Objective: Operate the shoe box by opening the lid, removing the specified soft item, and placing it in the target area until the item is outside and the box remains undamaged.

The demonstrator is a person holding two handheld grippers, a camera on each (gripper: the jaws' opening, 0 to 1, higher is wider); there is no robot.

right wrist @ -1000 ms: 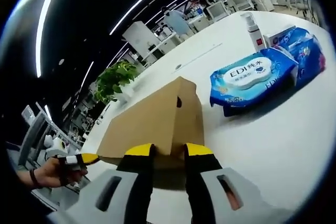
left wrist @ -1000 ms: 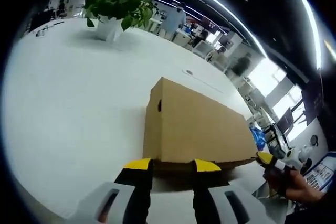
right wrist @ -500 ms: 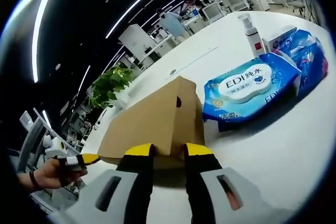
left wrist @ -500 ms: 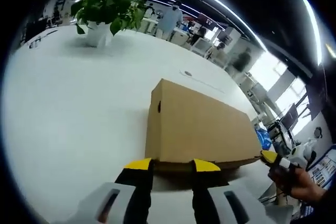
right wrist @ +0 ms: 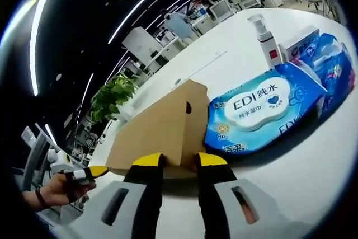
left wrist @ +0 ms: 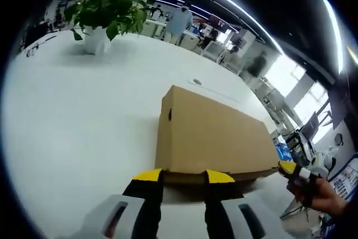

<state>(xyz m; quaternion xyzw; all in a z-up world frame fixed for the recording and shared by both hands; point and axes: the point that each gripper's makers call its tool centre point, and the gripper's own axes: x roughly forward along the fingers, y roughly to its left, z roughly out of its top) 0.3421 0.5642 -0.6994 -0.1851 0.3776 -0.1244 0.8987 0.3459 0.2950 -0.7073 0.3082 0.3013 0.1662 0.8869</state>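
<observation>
Open-plan office, white desk [left wrist: 67,116]: the shoe box [left wrist: 210,135] sits mid-desk, lid on. Left hand-held gripper [left wrist: 183,176] and right hand-held gripper [right wrist: 180,160] each stand narrowly parted at the lid's edge. Best lift both ends evenly, gently, sparing the cardboard.

White desk [left wrist: 67,110] carrying closed cardboard shoe box [left wrist: 212,135]; potted plant [left wrist: 103,15] far behind it, blue wipes pack [right wrist: 263,107] just beside, spray bottle [right wrist: 264,34] beyond.
</observation>
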